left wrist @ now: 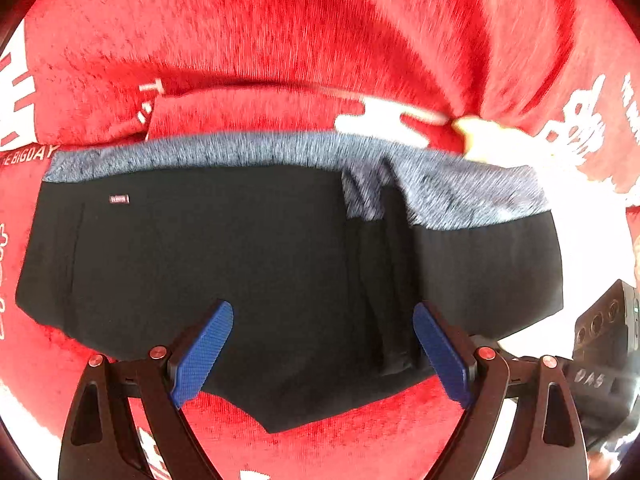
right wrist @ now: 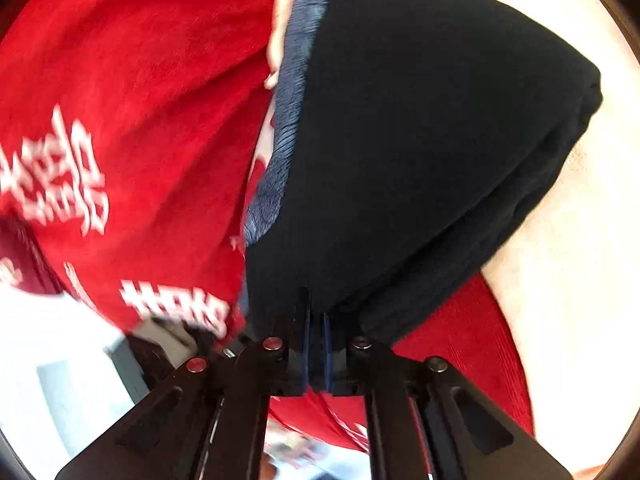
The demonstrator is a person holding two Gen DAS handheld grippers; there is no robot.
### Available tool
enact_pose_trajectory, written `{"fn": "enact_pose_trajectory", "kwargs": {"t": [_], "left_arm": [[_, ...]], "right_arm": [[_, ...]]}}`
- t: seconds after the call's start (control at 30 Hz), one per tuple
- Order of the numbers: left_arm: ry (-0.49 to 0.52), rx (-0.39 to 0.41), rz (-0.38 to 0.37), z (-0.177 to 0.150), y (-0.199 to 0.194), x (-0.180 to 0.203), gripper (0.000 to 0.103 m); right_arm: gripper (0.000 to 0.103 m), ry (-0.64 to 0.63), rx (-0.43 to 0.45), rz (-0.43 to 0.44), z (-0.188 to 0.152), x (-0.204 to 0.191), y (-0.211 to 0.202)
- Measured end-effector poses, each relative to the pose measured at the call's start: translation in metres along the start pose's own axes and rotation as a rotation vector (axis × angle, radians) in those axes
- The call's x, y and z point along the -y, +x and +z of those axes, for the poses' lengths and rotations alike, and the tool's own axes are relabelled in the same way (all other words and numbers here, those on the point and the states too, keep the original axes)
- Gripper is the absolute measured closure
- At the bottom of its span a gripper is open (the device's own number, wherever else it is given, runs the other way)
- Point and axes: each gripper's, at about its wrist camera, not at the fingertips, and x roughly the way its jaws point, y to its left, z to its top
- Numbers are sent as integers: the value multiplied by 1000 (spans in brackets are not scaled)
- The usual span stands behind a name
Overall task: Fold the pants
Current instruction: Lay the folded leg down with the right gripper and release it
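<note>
left wrist view: pants folded on red blanket

left gripper (left wrist: 322,350) hovers over the black pants (left wrist: 248,264), blue textured pads spread wide, holding nothing. the pants lie folded on a fuzzy red blanket (left wrist: 280,32) with white lettering; grey heathered waistband (left wrist: 240,148) on the far edge. right gripper (right wrist: 316,354) is clamped on the pants' (right wrist: 420,140) near edge.

The pants (left wrist: 240,264) lie on the blanket (left wrist: 280,40), waistband (left wrist: 248,148) at the far side.

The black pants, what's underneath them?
The pants lie on a red printed blanket, visible all around them. Whatever the blanket shows directly beneath is covered.
</note>
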Motion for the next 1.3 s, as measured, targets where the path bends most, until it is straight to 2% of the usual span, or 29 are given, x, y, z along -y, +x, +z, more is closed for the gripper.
{"fn": "enact_pose_trajectory", "kwargs": {"t": [0.07, 0.2, 0.3, 0.33, 0.37, 0.43, 0.47, 0.57, 0.6, 0.7, 0.73, 0.8, 0.9, 1.0, 1.03, 1.07, 1.13, 1.17, 1.2, 1.23, 1.3], "left_arm": [[-7, -15, 11, -1, 4, 4, 10], [15, 27, 49, 1, -8, 6, 10], [23, 54, 67, 7, -19, 3, 10], [30, 66, 72, 11, -23, 4, 10], [35, 75, 72, 14, -25, 7, 10], [54, 92, 57, 23, -27, 18, 10], [64, 95, 50, 27, -25, 25, 10], [107, 94, 23, 37, -16, 51, 10], [122, 88, 11, 39, -11, 60, 10], [154, 60, -28, 45, 11, 91, 10], [160, 55, -37, 46, 17, 99, 10], [170, 58, -25, 47, 23, 109, 10], [179, 61, 40, 44, 32, 108, 10], [167, 32, 119, 36, 49, 90, 10], [149, 19, 120, 33, 55, 81, 7], [114, 11, 107, 31, 59, 72, 0], [69, 12, 72, 31, 62, 59, 0], [81, 17, 82, 30, 61, 60, 0], [101, 25, 103, 30, 59, 63, 0], [130, 41, 138, 29, 55, 65, 0], [155, 59, 183, 27, 49, 66, 0]], "right_arm": [[98, -9, -46, -53, -5, 4, 17], [98, -50, -68, -92, -6, -1, 27], [91, -192, -146, -89, 1, -29, 12], [78, -260, -141, -89, 6, -40, 0], [60, -324, -111, -96, 13, -48, -15], [42, -412, 20, -132, 41, -59, -49], [41, -419, 67, -139, 54, -59, -60], [41, -352, 151, -167, 111, -41, -77], [41, -325, 150, -173, 127, -32, -75], [41, -274, 88, -153, 157, -12, -58], [45, -267, 47, -144, 164, -6, -49], [59, -236, -45, -117, 170, 4, -29], [70, -221, -55, -91, 170, 0, -31], [75, -312, -54, -118, 154, -24, -45], [75, -355, -42, -160, 148, -34, -47], [75, -387, -31, -204, 144, -38, -47], [75, -493, 1, -356, 138, -47, -39], [75, -565, 11, -453, 135, -50, -28], [75, -620, 21, -508, 133, -48, -21], [71, -647, 36, -535, 131, -49, -14], [67, -616, 67, -531, 129, -52, -15]]}}
